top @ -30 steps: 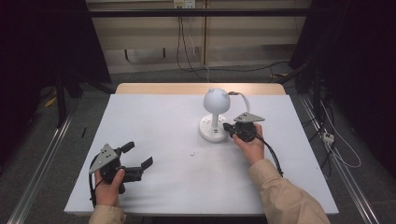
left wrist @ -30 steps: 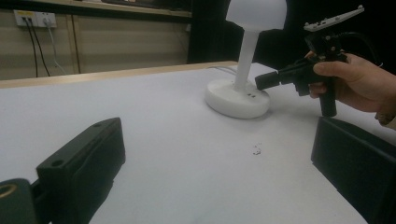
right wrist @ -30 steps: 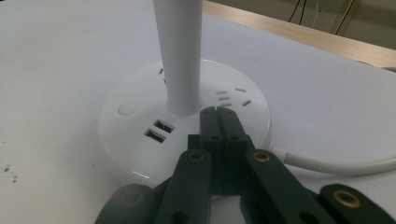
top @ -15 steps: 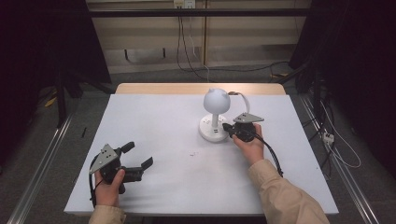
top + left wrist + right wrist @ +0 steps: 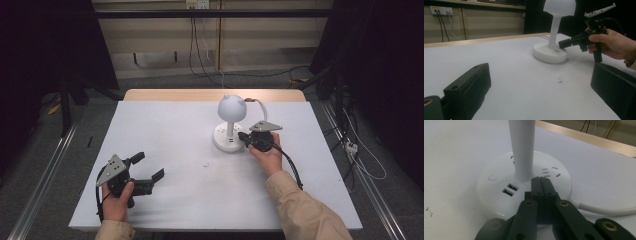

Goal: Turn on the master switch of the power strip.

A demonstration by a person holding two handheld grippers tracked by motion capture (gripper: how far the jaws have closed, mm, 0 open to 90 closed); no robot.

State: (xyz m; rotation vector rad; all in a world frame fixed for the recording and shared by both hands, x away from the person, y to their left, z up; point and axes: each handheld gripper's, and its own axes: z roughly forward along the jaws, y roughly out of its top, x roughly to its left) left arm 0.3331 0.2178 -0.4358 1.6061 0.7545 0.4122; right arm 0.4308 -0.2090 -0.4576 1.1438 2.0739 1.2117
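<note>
The right gripper [image 5: 541, 183] has its jaws pressed together with nothing between them, the tips over the lamp's base [image 5: 496, 192] right at the foot of the stem [image 5: 522, 150]. The lamp [image 5: 231, 107] stands on the table [image 5: 165, 130] toward the far right, its cord [image 5: 604, 208] trailing off the base. The left gripper [image 5: 145, 172] waits near the table's front left corner, jaws wide apart and empty, well away from the lamp.

The work in hand looks like pressing a control on the base. The round button [image 5: 492, 178] sits left of the stem in the right gripper view, beside the two ports [image 5: 509, 190]. To do it well, the closed tips should come straight down on the button, pressing lightly so the base does not slide or tip.

Against the earlier frames nothing differs: both hands, both grippers and the lamp sit as they did.
</note>
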